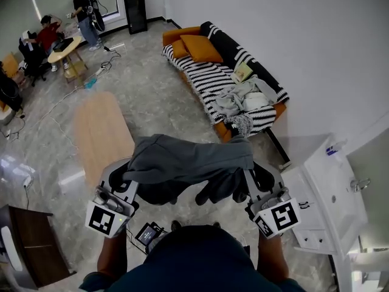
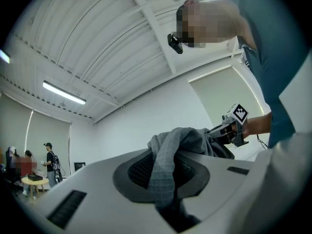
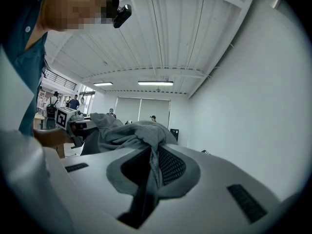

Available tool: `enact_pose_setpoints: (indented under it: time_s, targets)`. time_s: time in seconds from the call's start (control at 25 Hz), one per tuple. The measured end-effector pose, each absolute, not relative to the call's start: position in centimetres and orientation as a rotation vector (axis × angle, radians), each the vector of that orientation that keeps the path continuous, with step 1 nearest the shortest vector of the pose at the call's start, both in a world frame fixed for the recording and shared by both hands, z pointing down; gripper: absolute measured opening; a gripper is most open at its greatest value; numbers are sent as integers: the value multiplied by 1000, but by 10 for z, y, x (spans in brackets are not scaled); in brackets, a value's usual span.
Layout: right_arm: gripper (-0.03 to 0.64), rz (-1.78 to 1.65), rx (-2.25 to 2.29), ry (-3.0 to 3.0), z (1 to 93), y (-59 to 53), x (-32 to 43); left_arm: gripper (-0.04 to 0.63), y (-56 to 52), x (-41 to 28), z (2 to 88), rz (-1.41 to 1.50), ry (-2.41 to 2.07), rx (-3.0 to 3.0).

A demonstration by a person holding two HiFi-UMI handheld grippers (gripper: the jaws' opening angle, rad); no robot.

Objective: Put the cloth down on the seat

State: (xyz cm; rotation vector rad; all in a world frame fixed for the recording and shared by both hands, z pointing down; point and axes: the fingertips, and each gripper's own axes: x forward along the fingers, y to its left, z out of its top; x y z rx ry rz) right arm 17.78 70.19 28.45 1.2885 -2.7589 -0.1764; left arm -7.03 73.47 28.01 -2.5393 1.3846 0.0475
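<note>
A grey cloth hangs stretched between my two grippers, held up in the air over the floor in the head view. My left gripper is shut on the cloth's left end, and the fabric is pinched between its jaws. My right gripper is shut on the right end, with a fold running down between its jaws. Loose dark folds sag below the middle. The seat, a black-and-white striped sofa with orange cushions, stands ahead, apart from the cloth.
A heap of light clothes lies on the sofa's near end. A wooden table stands at the left of the cloth. A white cabinet with a sink lines the right wall. People sit and stand at the far left.
</note>
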Motion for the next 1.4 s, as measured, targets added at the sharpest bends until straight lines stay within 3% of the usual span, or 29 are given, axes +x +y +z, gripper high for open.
enact_pose_setpoints:
  time_s: [0.68,1.0,1.4]
  targets:
    - [41,-185,1260,-2713,288,699,142,54,728,-97,293,122,1360,-2597]
    - [41,-176,1159,-2776,292,663,153,54,707,-76,294,93,1429,-2568]
    - [41,-136,1075,-2854,295,585,218,54,644,-2,286,12,1479,-2519]
